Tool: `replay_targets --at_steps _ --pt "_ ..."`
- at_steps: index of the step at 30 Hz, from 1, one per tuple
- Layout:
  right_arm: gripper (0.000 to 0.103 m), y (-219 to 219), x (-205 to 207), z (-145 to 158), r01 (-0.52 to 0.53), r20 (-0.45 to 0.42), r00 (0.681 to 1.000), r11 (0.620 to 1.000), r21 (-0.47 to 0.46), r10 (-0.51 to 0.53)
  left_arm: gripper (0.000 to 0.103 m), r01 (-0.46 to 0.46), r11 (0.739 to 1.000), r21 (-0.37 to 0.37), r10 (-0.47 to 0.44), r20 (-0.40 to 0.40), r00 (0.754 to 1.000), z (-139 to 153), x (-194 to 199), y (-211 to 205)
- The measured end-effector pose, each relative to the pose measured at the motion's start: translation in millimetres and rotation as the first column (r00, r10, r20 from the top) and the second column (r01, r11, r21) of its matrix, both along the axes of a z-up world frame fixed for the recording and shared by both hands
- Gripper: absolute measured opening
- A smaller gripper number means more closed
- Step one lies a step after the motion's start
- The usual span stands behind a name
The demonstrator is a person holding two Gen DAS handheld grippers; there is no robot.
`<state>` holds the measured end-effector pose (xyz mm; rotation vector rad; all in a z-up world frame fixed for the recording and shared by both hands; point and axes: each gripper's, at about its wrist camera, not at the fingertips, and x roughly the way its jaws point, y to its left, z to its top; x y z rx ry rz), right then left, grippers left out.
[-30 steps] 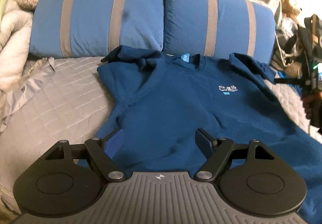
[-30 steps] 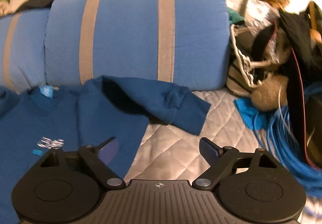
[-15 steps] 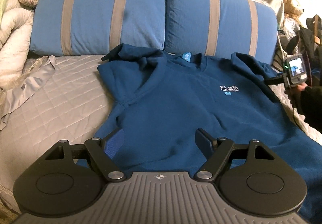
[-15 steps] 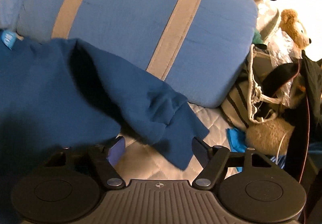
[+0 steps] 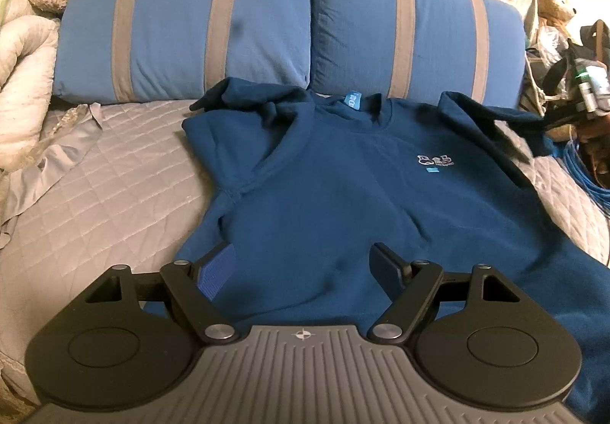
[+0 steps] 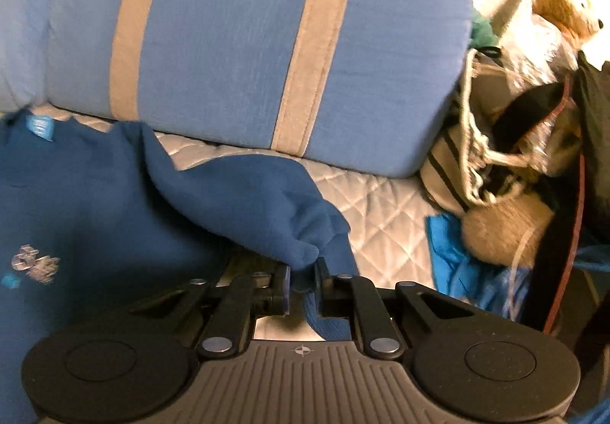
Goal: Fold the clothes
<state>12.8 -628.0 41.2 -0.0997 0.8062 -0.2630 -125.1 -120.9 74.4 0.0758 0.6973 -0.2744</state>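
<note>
Sweatshirt (image 5: 343, 195), navy: spread front-up on the quilted bed (image 5: 95, 195), collar toward the two blue striped pillows (image 5: 190, 31) at the head edge. Sleeve on the left-hand side bunched near the collar. Right sleeve (image 6: 259, 210) lifted off the quilt near the right edge, cuff clamped in the right hand-held gripper (image 6: 303, 285), fingers closed together on the fabric. Left hand-held gripper (image 5: 301, 268) above the lower body of the sweatshirt near the foot edge, fingers wide apart, gripping nothing. Teddy bear (image 6: 564, 1) among clutter past the right edge.
</note>
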Motion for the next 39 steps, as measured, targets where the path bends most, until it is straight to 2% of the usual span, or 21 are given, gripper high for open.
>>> replay_targets --at_steps 7,13,18,24,29,30,31,32,33,34,39 --pt "0.013 -8 -74 44 -0.024 -0.022 0.999 0.984 0.177 0.028 0.078 -0.001 1.000 0.000 0.001 0.010 1.000 1 -2 1" --pt "0.013 -23 -127 66 -0.019 -0.058 0.998 0.941 0.337 0.041 0.078 -0.005 1.000 0.000 0.005 0.015 1.000 1 -3 1" --pt "0.013 -58 -128 42 0.077 -0.140 0.990 0.946 0.316 -0.033 0.078 -0.005 1.000 -0.002 0.005 0.015 1.000 0 -3 1" --pt "0.013 -100 -130 13 0.188 -0.236 0.964 0.941 0.281 -0.123 0.078 -0.011 1.000 0.009 0.011 0.019 1.000 1 -3 0" --pt "0.016 -105 -142 8 0.249 -0.153 0.965 0.923 0.295 -0.212 0.078 -0.013 1.000 0.016 0.013 0.015 1.000 1 -2 -1" --pt "0.023 -105 -144 8 0.260 -0.132 0.964 0.918 0.299 -0.230 0.078 -0.014 1.000 0.016 0.014 0.015 1.000 1 -2 -1" --pt "0.049 -105 -146 7 0.271 -0.112 0.962 0.913 0.304 -0.248 0.078 -0.015 1.000 0.017 0.015 0.014 1.000 1 -2 -1" --pt "0.066 -105 -149 7 0.282 -0.092 0.959 0.909 0.308 -0.267 0.078 -0.015 1.000 0.017 0.015 0.013 1.000 1 -2 -1" --pt "0.088 -106 -151 6 0.292 -0.072 0.956 0.903 0.314 -0.285 0.078 -0.015 1.000 0.018 0.015 0.014 1.000 1 -2 -1" --pt "0.092 -106 -154 6 0.303 -0.051 0.952 0.898 0.319 -0.302 0.078 -0.015 1.000 0.019 0.015 0.014 1.000 1 -2 -1" --pt "0.092 -107 -166 3 0.350 0.048 0.920 0.869 0.349 -0.390 0.078 -0.012 1.000 0.018 0.012 0.010 1.000 0 -2 -1"
